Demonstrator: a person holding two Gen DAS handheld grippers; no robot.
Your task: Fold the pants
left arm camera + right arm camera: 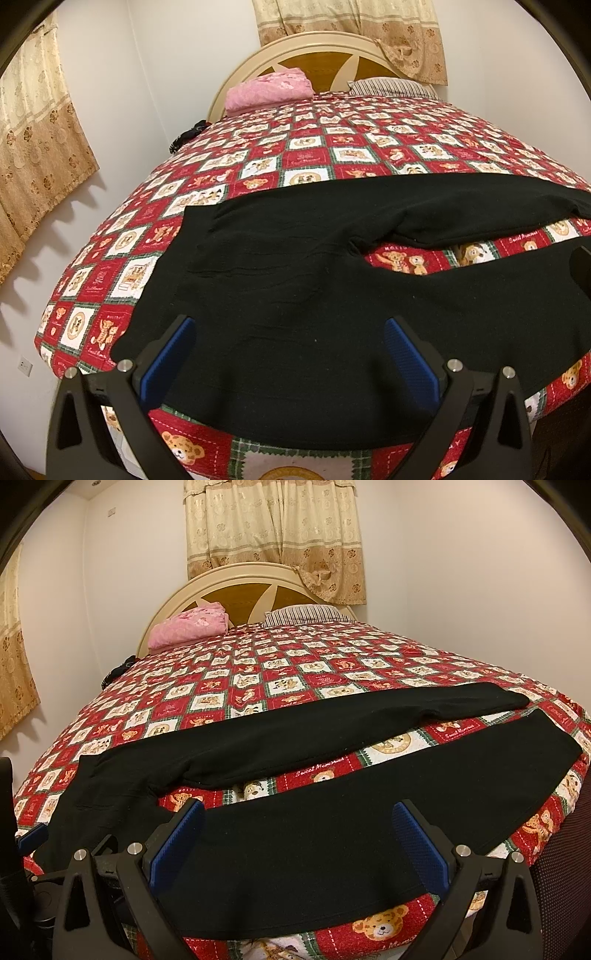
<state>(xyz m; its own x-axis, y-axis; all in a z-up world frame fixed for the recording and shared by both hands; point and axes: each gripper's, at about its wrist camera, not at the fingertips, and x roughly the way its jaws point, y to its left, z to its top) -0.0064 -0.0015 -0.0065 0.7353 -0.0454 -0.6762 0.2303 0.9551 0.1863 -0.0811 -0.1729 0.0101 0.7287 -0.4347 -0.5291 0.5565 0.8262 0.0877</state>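
Black pants [295, 280] lie spread flat on the bed, waist to the left, the two legs running right with a gap between them. My left gripper [291, 325] is open, its blue pads [173, 354] above the near edge of the waist part. My right gripper [295, 808] is open over the near leg [332, 834]. The far leg [332, 723] lies further up the bed. The left gripper's fingertip [33, 836] shows at the left edge of the right wrist view. Neither gripper holds cloth.
The bed has a red, white and green teddy-bear quilt [306, 147]. A pink folded cloth [269, 90] and a striped pillow [306, 613] lie by the rounded headboard [236, 587]. Curtains hang behind and on the left wall [37, 147]. A dark object [184, 136] sits at the bed's left edge.
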